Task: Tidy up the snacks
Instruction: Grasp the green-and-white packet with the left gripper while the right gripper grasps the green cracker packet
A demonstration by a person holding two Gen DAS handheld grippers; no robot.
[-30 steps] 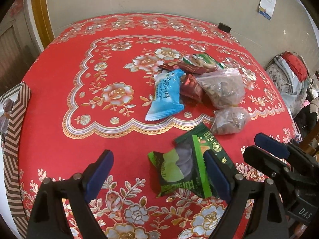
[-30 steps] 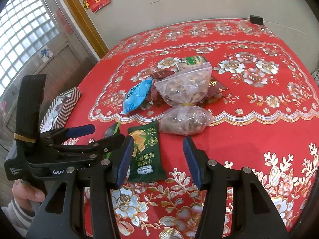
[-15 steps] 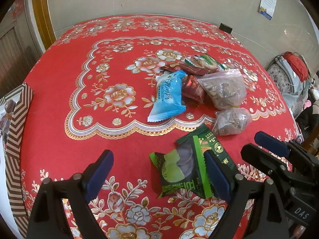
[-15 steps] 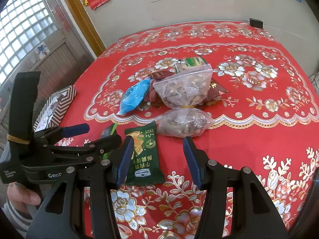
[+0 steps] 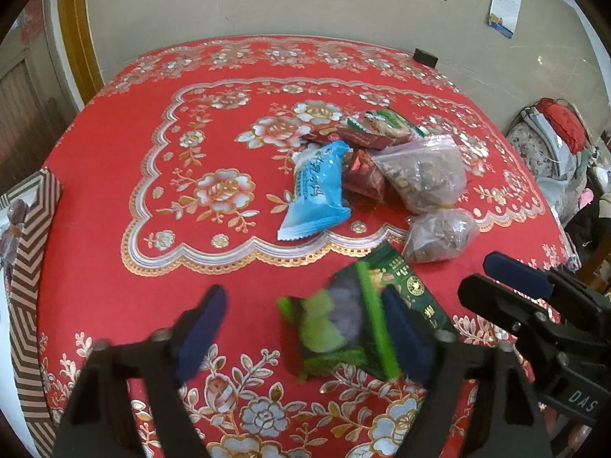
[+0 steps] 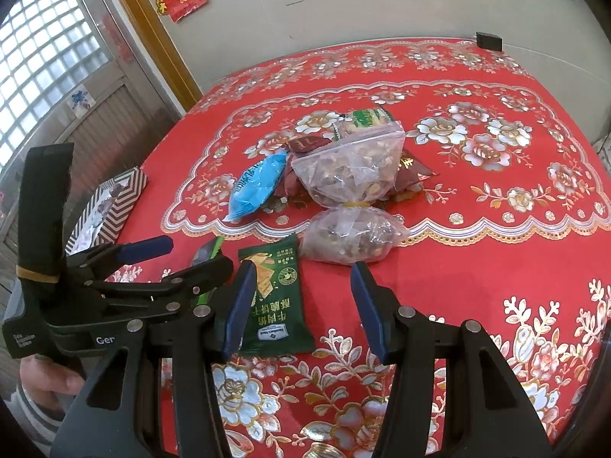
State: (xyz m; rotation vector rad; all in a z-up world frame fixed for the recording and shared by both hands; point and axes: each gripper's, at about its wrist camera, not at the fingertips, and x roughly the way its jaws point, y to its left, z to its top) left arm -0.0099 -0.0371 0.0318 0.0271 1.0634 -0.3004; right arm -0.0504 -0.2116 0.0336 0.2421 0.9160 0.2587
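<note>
Two grippers hung over a table with a red flowered cloth. Both had their jaws wide apart and held nothing: the left gripper near the left, the right gripper just beside it on the right. In the middle of the cloth lay the snacks in a pile: a large clear bag, a small clear bag near it, a blue packet to the left. Nearer, between the left gripper's fingers, lay a bright green packet, blurred, overlapping a dark green packet.
</note>
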